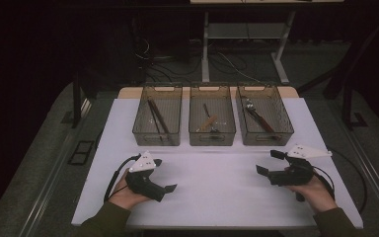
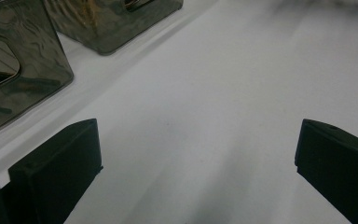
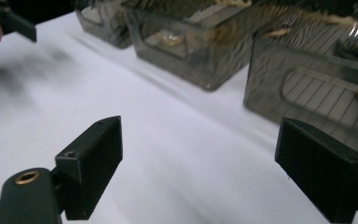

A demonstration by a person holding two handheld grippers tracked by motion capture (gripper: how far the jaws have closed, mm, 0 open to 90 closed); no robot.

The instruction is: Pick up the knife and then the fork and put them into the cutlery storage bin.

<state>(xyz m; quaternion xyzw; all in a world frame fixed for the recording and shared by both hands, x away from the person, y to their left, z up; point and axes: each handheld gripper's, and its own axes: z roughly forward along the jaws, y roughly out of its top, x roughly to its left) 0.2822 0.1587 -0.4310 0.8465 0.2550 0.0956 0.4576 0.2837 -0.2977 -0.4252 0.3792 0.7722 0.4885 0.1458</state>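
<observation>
Both hand-held grippers rest low over the white table top [image 1: 212, 177]. My left gripper [image 1: 164, 175] is at the front left, open, its jaws pointing right with nothing between them. My right gripper [image 1: 269, 162] is at the front right, open and empty too, its jaws pointing left. In the left gripper view the left gripper [image 2: 193, 163] has its jaws spread wide over bare white surface. In the right gripper view the right gripper [image 3: 205, 168] stands just as wide, and the left gripper's jaw tip [image 3: 9, 21] shows at the far top left.
Three smoky translucent bins stand in a row at the back. The left bin [image 1: 157, 129] holds dark sticks, the middle bin [image 1: 212, 132] a wooden piece, and the right bin [image 1: 281, 133] metal cutlery. Beyond the table are a dark floor, cables and table legs.
</observation>
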